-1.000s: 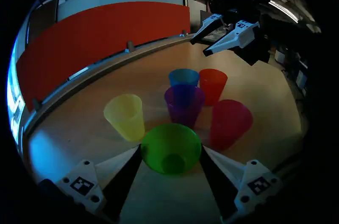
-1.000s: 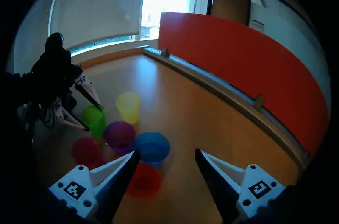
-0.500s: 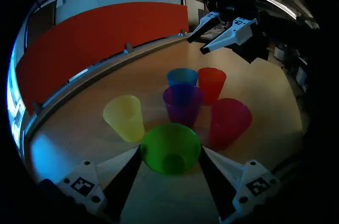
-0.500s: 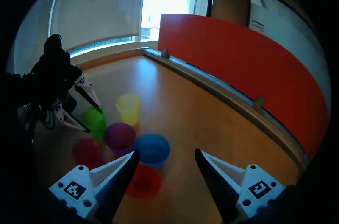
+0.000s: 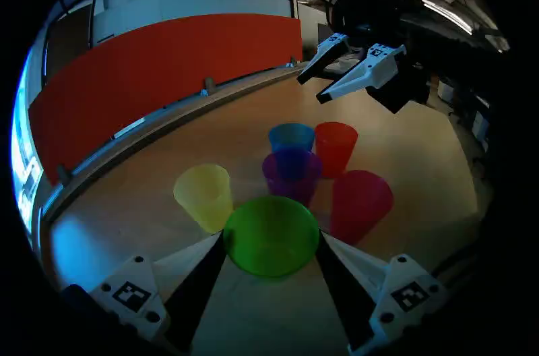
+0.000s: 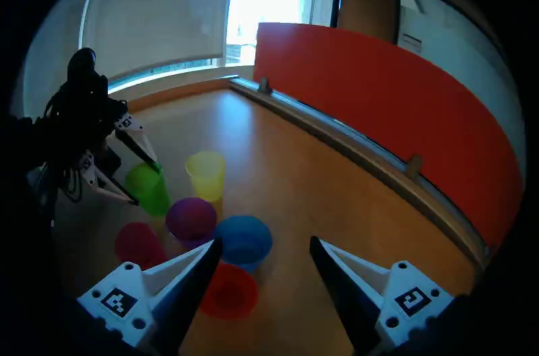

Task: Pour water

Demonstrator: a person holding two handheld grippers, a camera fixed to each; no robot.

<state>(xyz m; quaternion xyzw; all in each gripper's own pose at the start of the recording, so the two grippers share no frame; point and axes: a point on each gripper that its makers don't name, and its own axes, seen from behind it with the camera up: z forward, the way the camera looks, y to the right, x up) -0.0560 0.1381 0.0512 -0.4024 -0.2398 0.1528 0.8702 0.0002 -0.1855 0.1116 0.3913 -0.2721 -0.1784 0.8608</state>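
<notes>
Left gripper (image 5: 269,234): jaws closed onto the green cup (image 5: 271,251), one finger on each side of its wall just under the rim; grip reads as firm. In the right gripper view the cup sits between those same fingers; I cannot tell whether its base rests on the wooden table (image 6: 283,154). Water inside: cannot tell, the interior is uniform green.

Right gripper (image 6: 265,241): jaws wide open, nothing between them; it hovers above the blue cup (image 6: 244,238) and orange-red cup (image 6: 229,292).

Cluster: yellow cup (image 5: 202,194) just beside the green one; purple cup (image 5: 292,174) directly beyond it; red cup (image 5: 359,201) on the other side; all stand close together, upright.

Step in hand, judged: carry the green cup to a receiving cup and pour. To do it well:
- lift clear of neighbouring rims before any tilt;
- squeeze evenly; thin plastic likely flexes and could slip;
- bring the lip low over the target's mouth;
- roll the wrist slowly;
- purple is nearest, so least travel;
- light cups tip easily, so the open right gripper could steady the receiver or stay clear.
</notes>
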